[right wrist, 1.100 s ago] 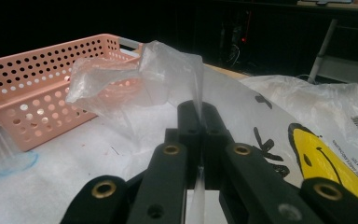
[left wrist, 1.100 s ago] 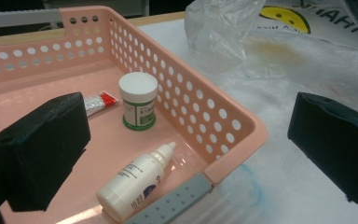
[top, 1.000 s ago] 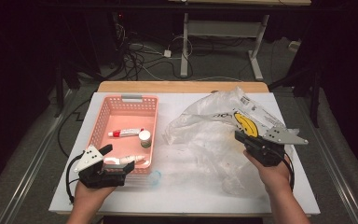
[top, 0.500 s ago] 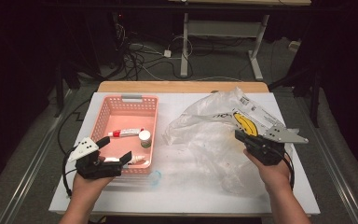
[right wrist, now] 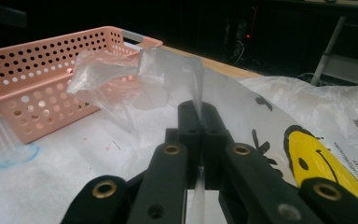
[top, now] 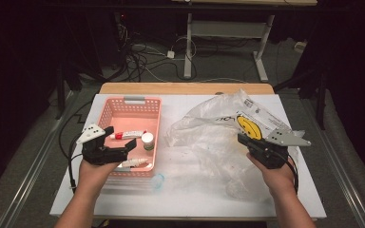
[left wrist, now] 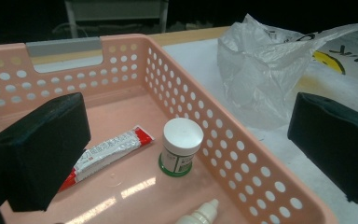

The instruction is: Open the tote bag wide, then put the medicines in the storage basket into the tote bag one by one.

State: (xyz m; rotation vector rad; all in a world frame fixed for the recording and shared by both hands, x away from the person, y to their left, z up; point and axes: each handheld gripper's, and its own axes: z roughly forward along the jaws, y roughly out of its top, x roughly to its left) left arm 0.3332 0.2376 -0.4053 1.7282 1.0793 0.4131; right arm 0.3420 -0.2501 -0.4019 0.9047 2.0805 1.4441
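Bag pinched, basket pick next
My right gripper [right wrist: 199, 122] clamps bag [top: 218, 137]; left gripper [left wrist: 186, 154] open, nearest, bottle [left wrist: 181, 146] upright dead ahead in basket [left wrist: 223, 135].

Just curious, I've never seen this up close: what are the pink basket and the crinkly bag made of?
The basket looks like moulded plastic: glossy floor, evenly punched holes. The bag looks like thin plastic film: translucent, wrinkled, printed with a yellow smiley; an edge is pinched between the right gripper's jaws.
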